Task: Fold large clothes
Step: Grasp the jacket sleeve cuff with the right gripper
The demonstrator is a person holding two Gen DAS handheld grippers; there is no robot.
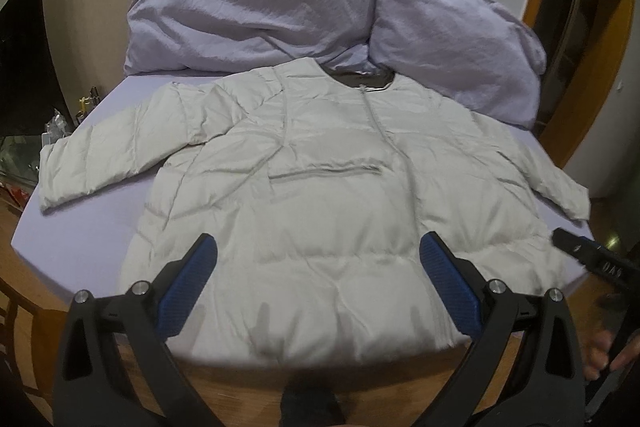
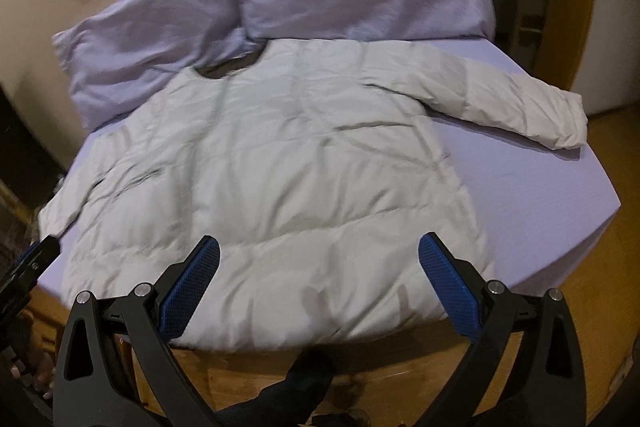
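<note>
A large pale grey puffer jacket (image 1: pixel 316 195) lies spread flat, front up, on a lavender bed (image 1: pixel 80 239), sleeves out to both sides, collar toward the pillows. It also shows in the right wrist view (image 2: pixel 280 171). My left gripper (image 1: pixel 318 259) is open and empty, hovering above the jacket's hem. My right gripper (image 2: pixel 319 259) is open and empty above the hem, more to the jacket's right side. The right gripper also shows at the right edge of the left wrist view (image 1: pixel 592 255). The left gripper shows at the left edge of the right wrist view (image 2: pixel 28 267).
Two lavender pillows (image 1: pixel 248 7) (image 1: pixel 452 43) lie at the head of the bed against a beige wall. Wooden floor (image 1: pixel 36 331) surrounds the foot of the bed. An orange-framed doorway (image 1: pixel 568 67) stands at right. Small clutter (image 1: pixel 56 123) lies left of the bed.
</note>
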